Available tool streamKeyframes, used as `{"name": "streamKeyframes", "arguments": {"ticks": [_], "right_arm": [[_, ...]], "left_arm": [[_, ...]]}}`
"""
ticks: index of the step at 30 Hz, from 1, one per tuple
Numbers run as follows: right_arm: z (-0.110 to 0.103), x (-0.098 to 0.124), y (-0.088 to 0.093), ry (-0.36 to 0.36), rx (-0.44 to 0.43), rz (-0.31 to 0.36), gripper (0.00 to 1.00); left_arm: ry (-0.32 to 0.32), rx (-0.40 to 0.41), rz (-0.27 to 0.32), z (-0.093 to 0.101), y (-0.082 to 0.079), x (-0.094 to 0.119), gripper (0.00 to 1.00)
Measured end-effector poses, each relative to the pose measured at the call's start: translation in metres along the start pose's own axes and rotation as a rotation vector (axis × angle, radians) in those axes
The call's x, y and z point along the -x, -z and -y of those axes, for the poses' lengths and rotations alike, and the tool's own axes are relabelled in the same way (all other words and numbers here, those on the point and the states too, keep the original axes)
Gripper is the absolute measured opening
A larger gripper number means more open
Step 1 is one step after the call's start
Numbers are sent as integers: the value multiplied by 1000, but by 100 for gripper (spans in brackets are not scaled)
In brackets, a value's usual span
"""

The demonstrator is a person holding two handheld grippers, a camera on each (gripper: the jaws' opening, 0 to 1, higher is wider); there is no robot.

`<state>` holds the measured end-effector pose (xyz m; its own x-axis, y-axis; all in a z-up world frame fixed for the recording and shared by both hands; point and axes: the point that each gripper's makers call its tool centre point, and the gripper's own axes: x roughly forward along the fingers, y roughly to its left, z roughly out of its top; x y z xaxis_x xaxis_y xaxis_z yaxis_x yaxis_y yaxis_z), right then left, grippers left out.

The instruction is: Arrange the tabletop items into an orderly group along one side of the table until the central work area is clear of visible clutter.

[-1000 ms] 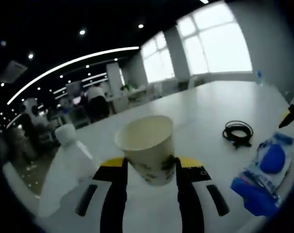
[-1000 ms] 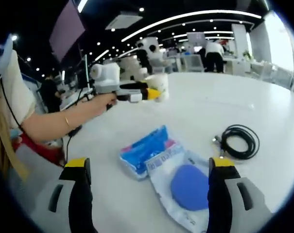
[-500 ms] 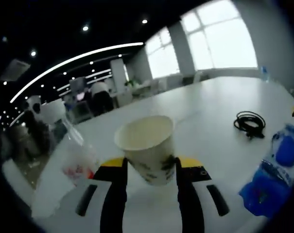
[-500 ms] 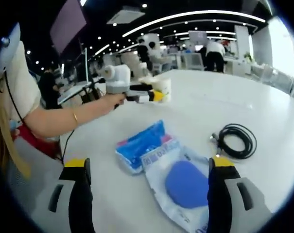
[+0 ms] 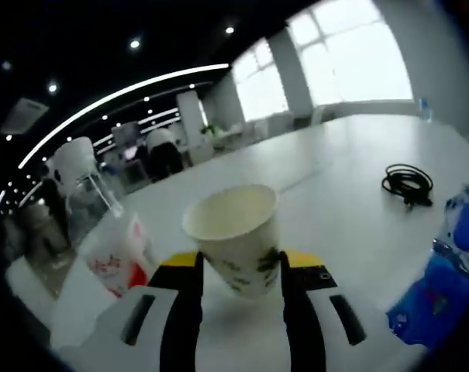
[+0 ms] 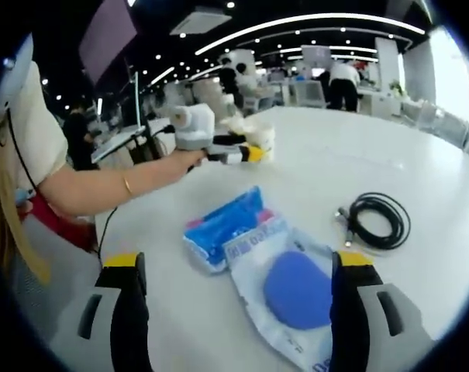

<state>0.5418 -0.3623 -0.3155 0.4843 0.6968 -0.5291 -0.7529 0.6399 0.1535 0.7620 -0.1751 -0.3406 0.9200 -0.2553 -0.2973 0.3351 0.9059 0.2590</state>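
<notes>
My left gripper (image 5: 240,271) pinches the paper cup (image 5: 236,236) (upright, above the table (image 5: 335,170)); my right gripper (image 6: 238,271) hangs spread over the blue packets (image 6: 269,271).

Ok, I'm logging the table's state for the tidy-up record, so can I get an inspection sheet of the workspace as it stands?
Surface: white table, large and round-edged.
Job's things: paper cup between the left tongs; blue pack and clear pouch with a blue pad lying together; white bottle with a red label beside the cup.
Clutter: nothing seen beyond these.
Grippers: left tongs shut on the paper cup; right tongs open, over the pouch.
Cables: coiled black cable, apart from the pouch.
Surroundings: open office, windows, people in the background.
</notes>
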Motion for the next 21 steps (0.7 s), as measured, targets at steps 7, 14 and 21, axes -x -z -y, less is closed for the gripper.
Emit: {"name": "streamKeyframes", "arguments": {"ticks": [7,14,21], "right_arm": [[2,0,2,7,-6,-5,98],[3,0,3,9,-5,-14,97],[5,-1,6,15,-7,-24,98]], "left_arm": [[-5,23,-4,-1,4,-6,37],[-7,10,-25,0,12,-9,37],[-7,28,-21,0,10,-11,38]]}}
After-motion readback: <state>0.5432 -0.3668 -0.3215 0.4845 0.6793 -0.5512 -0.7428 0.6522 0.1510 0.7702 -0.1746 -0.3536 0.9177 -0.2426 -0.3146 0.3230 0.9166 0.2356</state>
